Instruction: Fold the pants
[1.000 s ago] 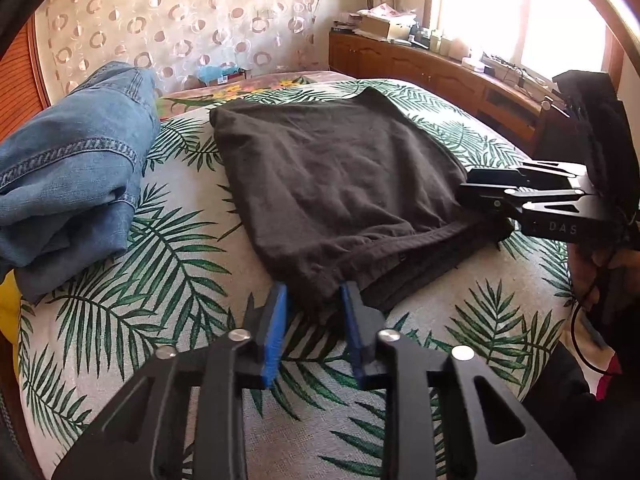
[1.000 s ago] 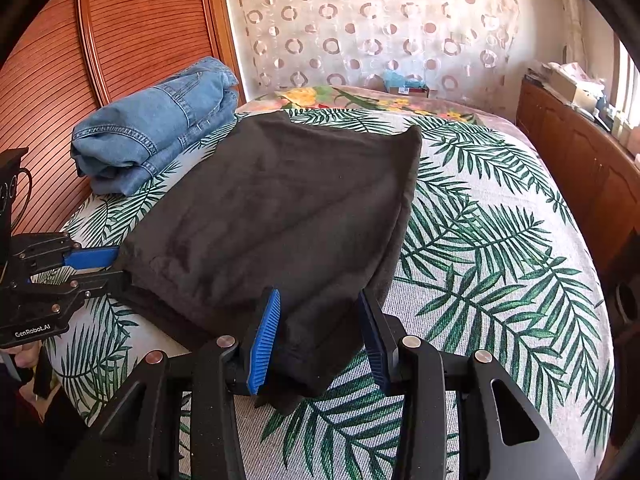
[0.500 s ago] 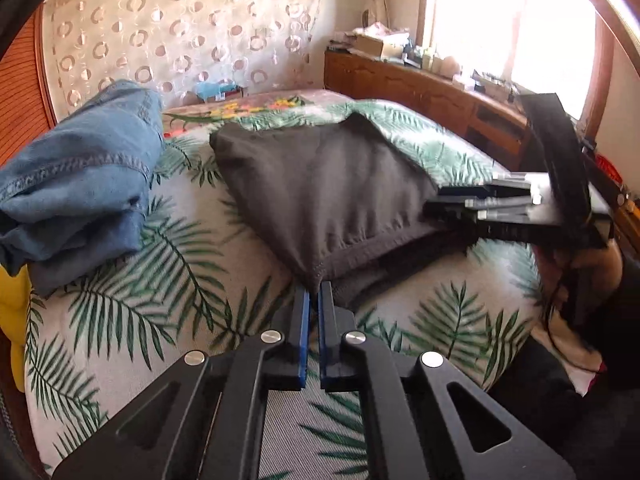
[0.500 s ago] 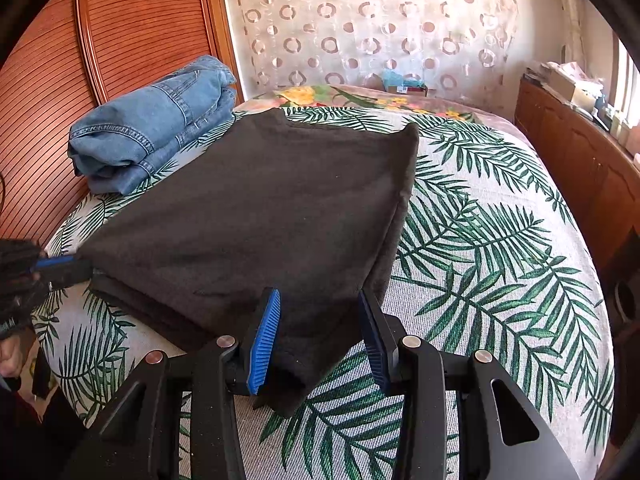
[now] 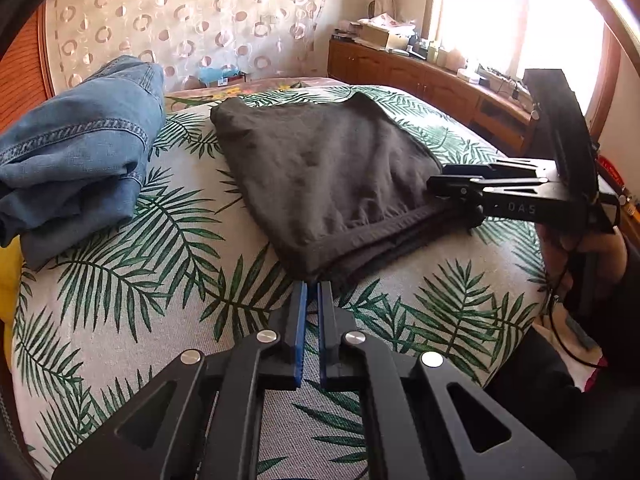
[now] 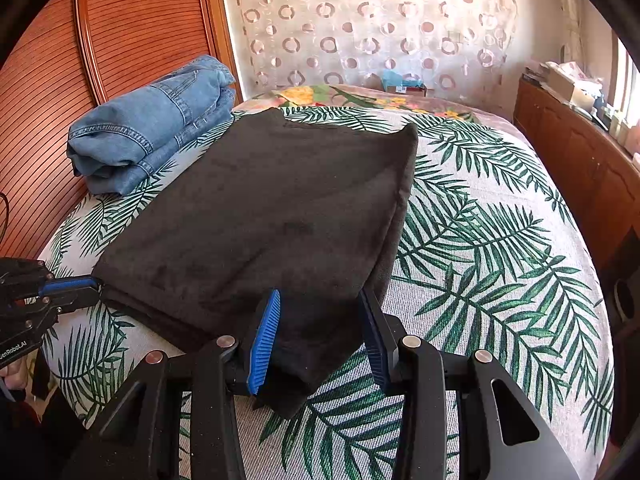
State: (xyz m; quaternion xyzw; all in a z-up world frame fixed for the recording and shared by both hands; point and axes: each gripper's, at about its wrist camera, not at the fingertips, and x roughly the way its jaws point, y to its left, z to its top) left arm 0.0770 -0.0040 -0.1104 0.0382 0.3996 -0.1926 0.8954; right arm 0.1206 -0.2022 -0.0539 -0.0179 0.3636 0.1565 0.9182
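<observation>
- Two tools work at the near edge of the dark pants (image 6: 272, 216), which lie folded into a flat stack on the bed (image 6: 500, 248), its cover printed with palm leaves.
- Left tool (image 5: 311, 292): its fingers are drawn almost together, tips at the near left corner of the pants. A thin gap shows between the blue pads, and whether any cloth is pinched there cannot be told for sure; it looks like a grip on the corner.
- Right tool (image 6: 318, 312): its fingers stand wide apart, straddling the near right corner of the pants without clamping it. Cloth lies between the pads, loose.
- Folded blue jeans (image 6: 152, 128) sit beside the pants on the left, against the wooden headboard (image 6: 52, 92), just apart from the dark cloth.
- Step in hand, as a judgement: taking hold of both near corners, ready for another fold of the stack away from the person.
- Next move likely calls for the right tool to close on its corner through all the layers, then both tools to lift evenly and carry the near edge toward the far edge.
- Uneven lifting would skew the fold; gripping only the top layer would let the lower layers slip.
</observation>
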